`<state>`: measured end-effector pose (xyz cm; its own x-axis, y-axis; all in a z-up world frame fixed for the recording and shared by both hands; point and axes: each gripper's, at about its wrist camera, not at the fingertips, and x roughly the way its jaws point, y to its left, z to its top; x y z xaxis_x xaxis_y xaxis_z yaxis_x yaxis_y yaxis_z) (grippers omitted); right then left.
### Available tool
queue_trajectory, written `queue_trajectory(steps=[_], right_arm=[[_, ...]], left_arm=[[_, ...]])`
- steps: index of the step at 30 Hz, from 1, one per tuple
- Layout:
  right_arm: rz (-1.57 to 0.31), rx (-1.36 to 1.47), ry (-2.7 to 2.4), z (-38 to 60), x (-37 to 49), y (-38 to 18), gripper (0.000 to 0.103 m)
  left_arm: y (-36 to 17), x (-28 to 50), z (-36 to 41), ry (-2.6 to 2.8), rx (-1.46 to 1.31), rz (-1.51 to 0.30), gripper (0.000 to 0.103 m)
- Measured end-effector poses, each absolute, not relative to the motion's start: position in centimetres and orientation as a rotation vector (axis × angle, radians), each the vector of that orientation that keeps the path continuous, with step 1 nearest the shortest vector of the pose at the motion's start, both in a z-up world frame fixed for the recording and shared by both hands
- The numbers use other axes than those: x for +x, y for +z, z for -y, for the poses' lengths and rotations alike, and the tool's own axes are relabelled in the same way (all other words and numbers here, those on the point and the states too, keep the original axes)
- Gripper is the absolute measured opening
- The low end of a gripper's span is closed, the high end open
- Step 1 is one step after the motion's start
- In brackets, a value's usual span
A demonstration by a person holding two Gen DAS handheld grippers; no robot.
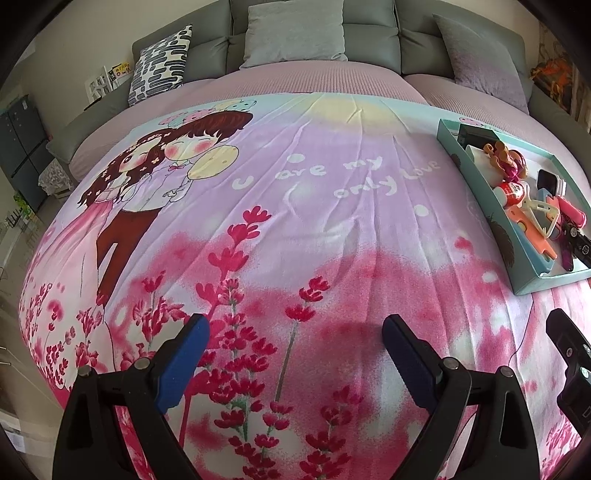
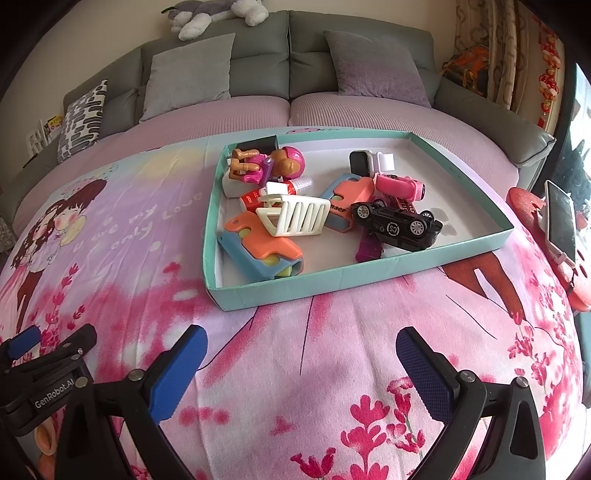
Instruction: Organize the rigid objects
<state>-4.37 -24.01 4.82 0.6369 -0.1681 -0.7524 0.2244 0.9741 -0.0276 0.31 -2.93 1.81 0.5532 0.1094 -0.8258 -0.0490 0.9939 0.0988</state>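
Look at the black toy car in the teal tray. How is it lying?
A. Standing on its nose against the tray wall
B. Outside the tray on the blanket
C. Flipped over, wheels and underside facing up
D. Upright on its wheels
C. In the right wrist view the black toy car lies inside the teal tray with its wheels and its underside, marked with a round logo, turned upward.

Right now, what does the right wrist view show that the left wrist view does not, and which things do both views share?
Only the right wrist view shows the plush toy on the sofa back, the phone on a stand and the black toy car.

Only the left wrist view shows the dark cabinet at the far left.

Both show the teal tray of toys, the printed blanket, the patterned pillow, and both open claws: left, right.
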Motion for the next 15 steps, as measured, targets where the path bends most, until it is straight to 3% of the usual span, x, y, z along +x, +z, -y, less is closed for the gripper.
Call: queue_trajectory(steps=[15], right_arm=[[-0.855, 0.072, -0.224, 24.0, -4.32, 4.7, 0.103]], left_arm=[[1.88, 0.28, 2.86, 0.094, 0.066, -0.976, 0.095]])
